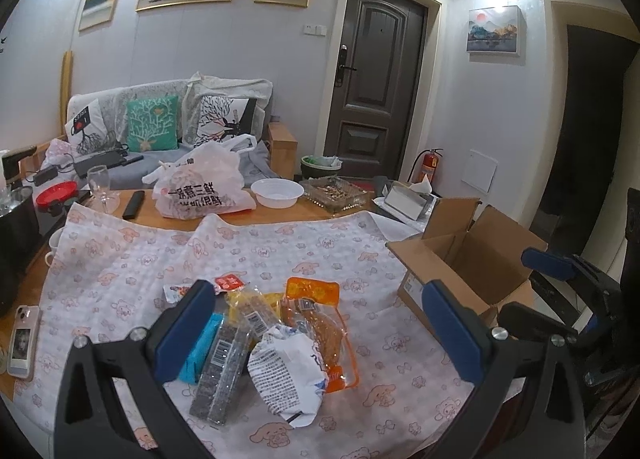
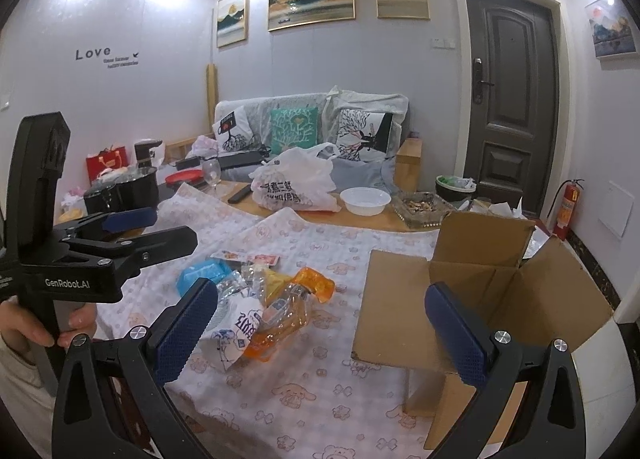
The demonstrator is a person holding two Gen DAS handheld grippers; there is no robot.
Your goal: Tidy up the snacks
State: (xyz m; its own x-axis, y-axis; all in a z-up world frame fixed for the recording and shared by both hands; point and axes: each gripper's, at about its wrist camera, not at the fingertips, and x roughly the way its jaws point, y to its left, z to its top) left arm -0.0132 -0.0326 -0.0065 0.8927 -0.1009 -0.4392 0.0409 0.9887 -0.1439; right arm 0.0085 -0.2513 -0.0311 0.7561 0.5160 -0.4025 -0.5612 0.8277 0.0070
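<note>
On the table's patterned cloth [image 1: 320, 243], the left tongs [image 1: 320, 333] hang wide apart over the snack pile [image 1: 280, 335] (blue, orange and white packets heaped together), gripping nothing. Right of the pile sits the open cardboard box [image 2: 400, 299]; the right tongs [image 2: 320, 333] gape equally wide, empty.

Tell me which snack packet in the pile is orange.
The clear-windowed orange packet lying at the pile's right edge, nearest the cardboard box; its neighbours are a white crumpled bag and a blue packet.
</note>
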